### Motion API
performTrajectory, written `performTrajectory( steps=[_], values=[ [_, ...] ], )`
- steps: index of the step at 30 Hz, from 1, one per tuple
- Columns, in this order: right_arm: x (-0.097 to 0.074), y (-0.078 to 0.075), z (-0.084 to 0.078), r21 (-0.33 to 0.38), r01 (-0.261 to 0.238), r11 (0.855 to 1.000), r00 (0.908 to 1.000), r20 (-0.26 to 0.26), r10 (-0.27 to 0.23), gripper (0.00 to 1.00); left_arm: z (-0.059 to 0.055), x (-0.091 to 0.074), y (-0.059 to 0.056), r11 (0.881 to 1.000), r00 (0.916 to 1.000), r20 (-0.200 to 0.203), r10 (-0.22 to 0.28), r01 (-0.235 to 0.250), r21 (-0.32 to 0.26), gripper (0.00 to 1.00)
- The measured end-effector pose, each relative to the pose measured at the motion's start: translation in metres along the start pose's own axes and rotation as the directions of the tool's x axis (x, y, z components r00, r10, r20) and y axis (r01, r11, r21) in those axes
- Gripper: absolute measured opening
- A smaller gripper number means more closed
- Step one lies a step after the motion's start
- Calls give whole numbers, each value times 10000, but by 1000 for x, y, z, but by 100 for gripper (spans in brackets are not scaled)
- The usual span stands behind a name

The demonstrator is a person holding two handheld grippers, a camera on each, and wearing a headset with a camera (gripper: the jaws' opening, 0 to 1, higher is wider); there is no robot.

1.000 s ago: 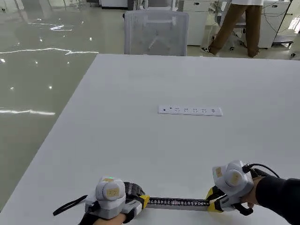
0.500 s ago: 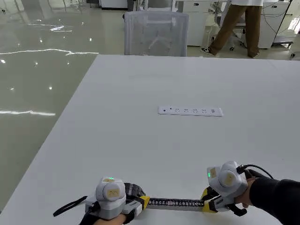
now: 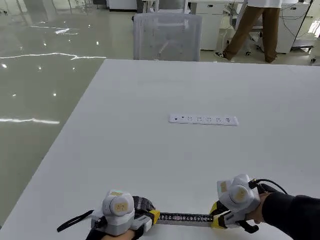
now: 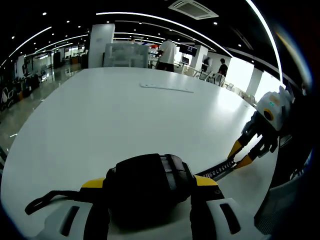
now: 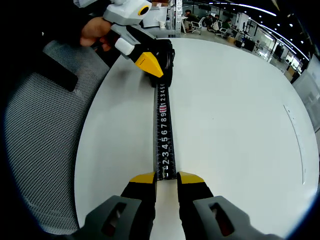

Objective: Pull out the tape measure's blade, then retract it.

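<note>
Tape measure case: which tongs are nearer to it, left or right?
Left. The left tongs are shut around the black case itself; the right tongs pinch the end of the blade, a stretch of pulled-out blade away from the case.

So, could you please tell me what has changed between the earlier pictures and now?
The right gripper, shut on the end of the blade, moved left toward the left gripper, so less blade is out between them. The left gripper kept its hold on the tape measure case and stayed put. The power strip on the table did not move.
</note>
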State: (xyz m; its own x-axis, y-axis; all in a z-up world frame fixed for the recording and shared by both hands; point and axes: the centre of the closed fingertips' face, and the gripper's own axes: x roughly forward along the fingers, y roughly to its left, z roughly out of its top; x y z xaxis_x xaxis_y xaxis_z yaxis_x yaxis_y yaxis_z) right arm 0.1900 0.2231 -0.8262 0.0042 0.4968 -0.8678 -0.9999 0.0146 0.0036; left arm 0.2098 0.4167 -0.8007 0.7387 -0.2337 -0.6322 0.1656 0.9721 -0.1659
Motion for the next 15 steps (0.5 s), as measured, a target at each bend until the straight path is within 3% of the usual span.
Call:
performTrajectory(
  steps=[15],
  values=[
    [8, 2, 13, 202, 115, 9997, 9994, 327, -122, 13, 0, 1, 1, 10000, 10000, 2, -19, 19, -34, 62]
  ],
)
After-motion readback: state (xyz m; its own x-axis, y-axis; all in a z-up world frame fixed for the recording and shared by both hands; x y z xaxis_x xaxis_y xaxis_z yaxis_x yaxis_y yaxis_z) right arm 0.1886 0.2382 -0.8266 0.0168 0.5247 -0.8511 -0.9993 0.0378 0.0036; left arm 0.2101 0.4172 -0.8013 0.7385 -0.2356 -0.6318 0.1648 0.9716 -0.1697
